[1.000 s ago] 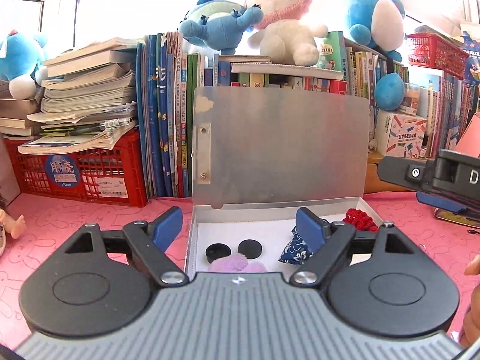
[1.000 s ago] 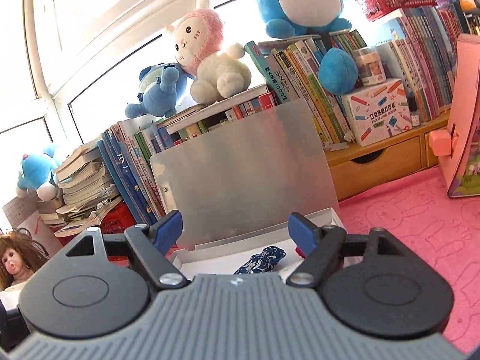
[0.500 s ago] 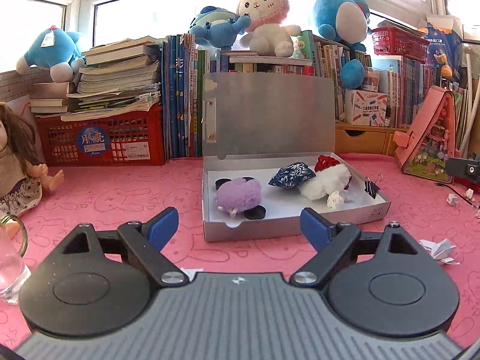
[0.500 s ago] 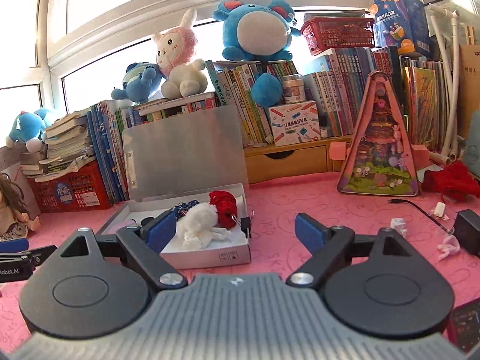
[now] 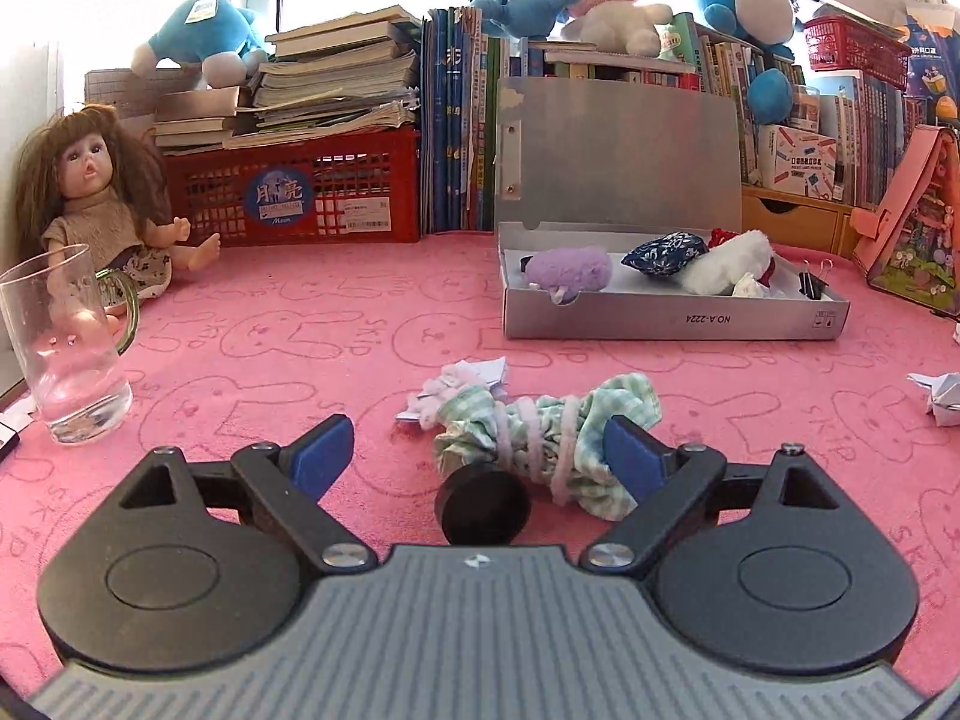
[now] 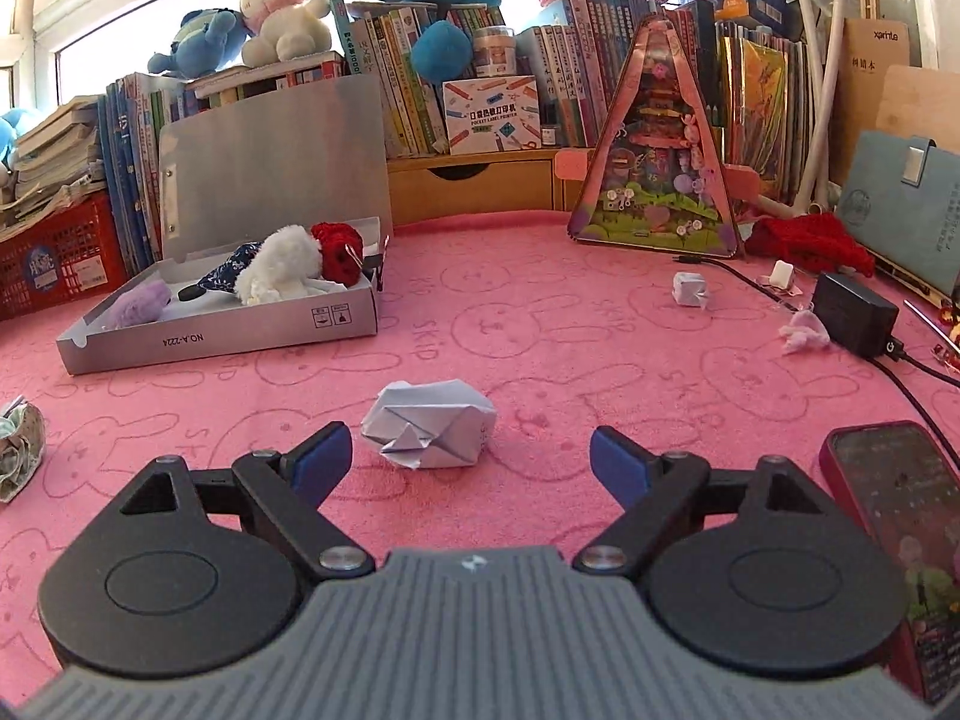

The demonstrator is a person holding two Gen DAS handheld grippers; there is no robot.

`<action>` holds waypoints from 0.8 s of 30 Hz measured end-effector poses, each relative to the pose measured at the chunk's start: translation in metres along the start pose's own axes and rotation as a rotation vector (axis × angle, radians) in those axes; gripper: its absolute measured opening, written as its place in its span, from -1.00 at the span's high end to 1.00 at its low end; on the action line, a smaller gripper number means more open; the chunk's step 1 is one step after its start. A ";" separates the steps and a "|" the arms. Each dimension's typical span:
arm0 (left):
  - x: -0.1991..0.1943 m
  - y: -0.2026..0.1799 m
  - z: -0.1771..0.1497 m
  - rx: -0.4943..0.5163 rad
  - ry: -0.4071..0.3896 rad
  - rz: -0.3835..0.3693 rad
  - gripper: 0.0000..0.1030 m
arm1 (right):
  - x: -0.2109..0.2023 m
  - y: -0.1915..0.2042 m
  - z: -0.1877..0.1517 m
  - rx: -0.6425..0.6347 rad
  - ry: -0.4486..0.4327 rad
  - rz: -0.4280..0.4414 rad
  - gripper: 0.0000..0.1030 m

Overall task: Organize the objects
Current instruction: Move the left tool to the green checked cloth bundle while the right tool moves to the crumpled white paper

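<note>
Both tongs gape wide and have just been opening: left tongs (image 5: 474, 453) flank a checked cloth bundle (image 5: 543, 441) and black disc (image 5: 483, 507), untouched; right tongs (image 6: 471, 459) sit just short of a folded paper (image 6: 429, 423). Behind, on the pink counter (image 6: 540, 324), stands the open box (image 6: 222, 330).

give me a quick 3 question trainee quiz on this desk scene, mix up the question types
1. True or false: the lid of the grey box stands open.
2. Multiple choice: what lies between the right gripper's fingers? A) folded white paper B) phone C) black adapter
3. Short answer: which black item sits beside the green checked cloth bundle in front of the left gripper?

Key:
1. True
2. A, the folded white paper; nothing grips it.
3. A round black disc.
</note>
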State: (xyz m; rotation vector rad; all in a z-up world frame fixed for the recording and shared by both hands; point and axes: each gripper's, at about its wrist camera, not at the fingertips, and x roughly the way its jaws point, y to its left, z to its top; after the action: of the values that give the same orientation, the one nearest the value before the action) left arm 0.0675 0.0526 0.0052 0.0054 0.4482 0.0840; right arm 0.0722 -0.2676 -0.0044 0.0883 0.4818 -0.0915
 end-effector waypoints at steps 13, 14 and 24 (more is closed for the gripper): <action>0.010 -0.009 0.002 0.030 0.014 -0.002 -0.83 | 0.018 0.012 0.015 -0.029 0.050 0.032 -0.80; 0.010 -0.008 0.002 0.026 0.016 -0.004 -0.83 | 0.023 0.012 0.018 -0.024 0.055 0.027 -0.81; 0.012 -0.004 0.001 0.003 0.019 -0.015 -0.83 | 0.046 0.015 0.020 -0.041 0.126 0.030 -0.52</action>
State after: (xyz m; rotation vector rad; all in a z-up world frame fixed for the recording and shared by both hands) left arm 0.0791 0.0492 0.0010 0.0039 0.4675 0.0684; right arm 0.1232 -0.2580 -0.0071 0.0612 0.6074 -0.0472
